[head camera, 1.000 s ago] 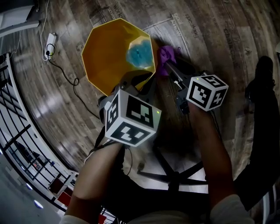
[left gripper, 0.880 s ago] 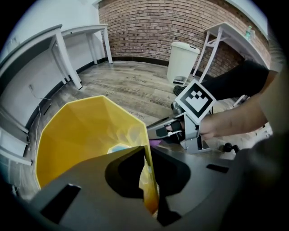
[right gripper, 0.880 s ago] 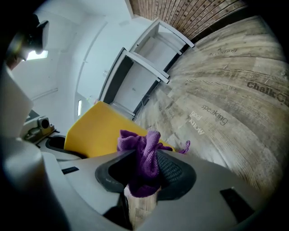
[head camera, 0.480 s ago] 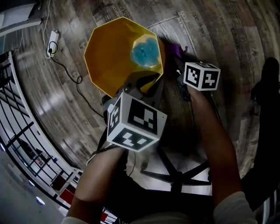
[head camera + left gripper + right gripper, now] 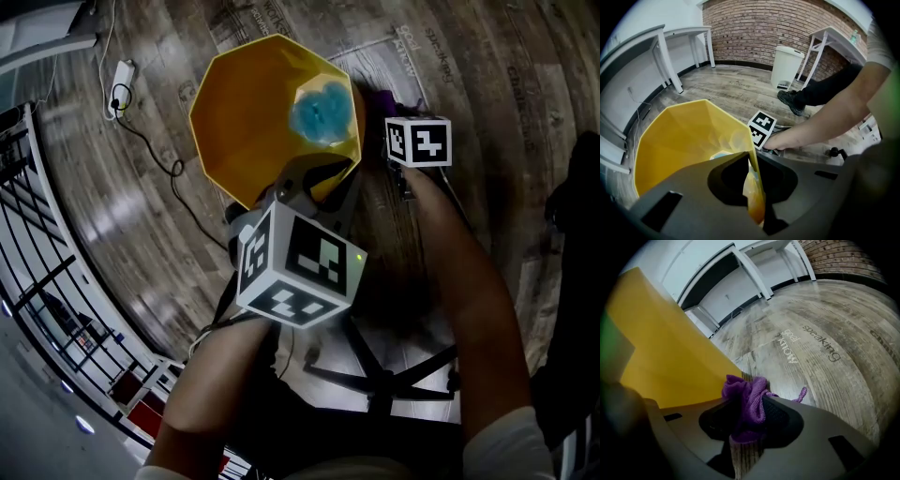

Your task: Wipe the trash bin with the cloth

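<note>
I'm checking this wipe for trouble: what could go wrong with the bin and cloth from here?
1. The left gripper pinches only the thin rim of the yellow plastic trash bin; a sideways wiping push may slip the rim free or tip the bin.
2. The purple cloth sits bunched in the right gripper, so the hard jaws might rub the bin's outer wall instead of fabric.

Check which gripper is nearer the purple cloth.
Right. The right gripper is shut on the purple cloth beside the outer wall of the yellow bin; the left gripper clamps the bin's rim, apart from the cloth.
</note>
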`<state>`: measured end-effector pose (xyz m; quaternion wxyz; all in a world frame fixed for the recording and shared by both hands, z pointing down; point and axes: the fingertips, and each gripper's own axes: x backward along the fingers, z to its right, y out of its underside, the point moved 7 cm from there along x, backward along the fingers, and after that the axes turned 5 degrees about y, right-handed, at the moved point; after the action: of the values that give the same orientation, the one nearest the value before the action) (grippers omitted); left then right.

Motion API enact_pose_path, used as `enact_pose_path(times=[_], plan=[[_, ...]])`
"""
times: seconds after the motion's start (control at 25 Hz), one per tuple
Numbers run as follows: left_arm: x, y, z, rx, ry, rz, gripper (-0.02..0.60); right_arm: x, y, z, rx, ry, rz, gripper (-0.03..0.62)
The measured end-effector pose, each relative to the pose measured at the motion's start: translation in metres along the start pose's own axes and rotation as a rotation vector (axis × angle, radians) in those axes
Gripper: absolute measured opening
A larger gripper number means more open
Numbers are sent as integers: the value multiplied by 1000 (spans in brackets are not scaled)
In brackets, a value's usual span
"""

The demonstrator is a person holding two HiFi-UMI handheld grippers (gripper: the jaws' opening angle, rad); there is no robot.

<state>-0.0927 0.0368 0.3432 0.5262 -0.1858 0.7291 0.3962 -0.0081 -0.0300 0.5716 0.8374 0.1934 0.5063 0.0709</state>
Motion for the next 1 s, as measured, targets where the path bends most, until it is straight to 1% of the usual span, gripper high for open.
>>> enact_pose_path(times=[0.12,0.24,0.36,0.44,0.48,0.56,0.68,0.8,0.92,1.0], plan=[[1,2,2,-64,-2,4,25,5,-6,-1,51,26,-19,140],[9,2,10,-138,19,25,85,25,-7,4,63,41,-1,140],[29,4,16,-263,3,36,137,47,1,9,41,37,21,141],[44,11,15,-348,-20,28,150,61,5,9,20,22,40,140],[50,17,12,-377,-26,18,160,68,8,9,5,18,47,141],[59,31,6,-412,-21,-16,181,80,14,7,-22,12,56,141],[61,51,-1,-416,8,-78,186,96,22,5,-46,9,66,140],[59,66,-10,-397,-3,-144,186,105,26,1,-66,-3,70,141],[53,81,-21,-349,-28,-217,184,113,26,-4,-90,-10,82,140],[48,87,-25,-313,-33,-233,184,117,25,-7,-103,-14,94,141]])
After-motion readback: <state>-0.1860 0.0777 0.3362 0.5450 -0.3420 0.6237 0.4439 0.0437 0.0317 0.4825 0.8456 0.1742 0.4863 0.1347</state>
